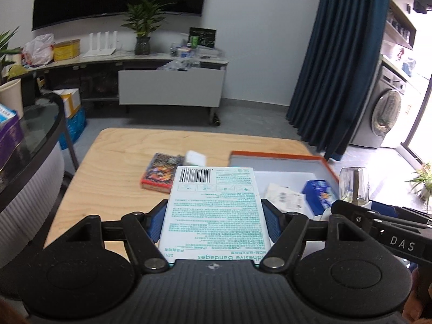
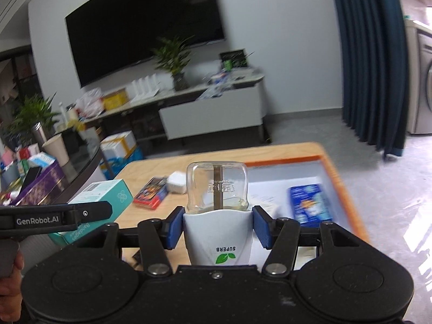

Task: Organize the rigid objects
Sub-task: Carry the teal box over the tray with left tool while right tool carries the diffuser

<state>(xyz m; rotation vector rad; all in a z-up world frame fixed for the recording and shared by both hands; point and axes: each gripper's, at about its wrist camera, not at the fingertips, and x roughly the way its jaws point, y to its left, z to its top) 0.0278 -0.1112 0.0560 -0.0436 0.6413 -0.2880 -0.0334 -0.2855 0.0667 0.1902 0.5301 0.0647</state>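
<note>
My left gripper (image 1: 213, 222) is shut on a white and teal adhesive bandages box (image 1: 213, 210), held flat above the wooden table (image 1: 108, 199). The box also shows in the right wrist view (image 2: 105, 194). My right gripper (image 2: 217, 226) is shut on a white bottle with a clear cap (image 2: 217, 232), marked SUPERB, held above the table. That bottle shows at the right in the left wrist view (image 1: 353, 186). An orange-rimmed white tray (image 2: 334, 178) lies on the right of the table and holds a blue box (image 2: 309, 202) and a white paper packet (image 1: 286, 197).
A red card box (image 1: 159, 174) and a small white block (image 1: 195, 158) lie on the table left of the tray. A glass side table with boxes (image 1: 16, 140) stands at the left. A TV stand (image 1: 170, 86) and a blue curtain (image 1: 343, 62) are behind.
</note>
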